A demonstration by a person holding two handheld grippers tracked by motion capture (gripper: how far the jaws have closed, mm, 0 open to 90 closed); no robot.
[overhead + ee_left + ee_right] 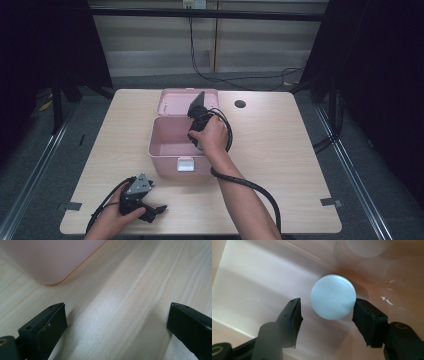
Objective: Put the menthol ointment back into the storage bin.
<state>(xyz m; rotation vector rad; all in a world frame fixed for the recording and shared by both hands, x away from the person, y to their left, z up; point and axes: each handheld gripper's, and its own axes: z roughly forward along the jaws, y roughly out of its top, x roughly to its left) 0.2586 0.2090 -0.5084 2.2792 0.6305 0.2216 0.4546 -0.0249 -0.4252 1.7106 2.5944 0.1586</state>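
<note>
A pink plastic box (167, 162) stands open in the middle of the table, its lid (175, 101) tipped back. My right gripper (327, 312) points down into the box, open, with a round white cap (333, 297) of a container between its jaws; the right jaw is close to the cap, the left jaw stands apart from it. In the high view the hand hides that gripper's tips. My left gripper (116, 322) rests low over the bare wood near the table's front left, open and holding nothing. A corner of the pink box (50, 260) lies ahead of it.
The wooden table (280, 150) has a dark round hole (240, 104) at the back right. Cables trail from both grippers across the front of the table. Black curtains and metal rails flank the table.
</note>
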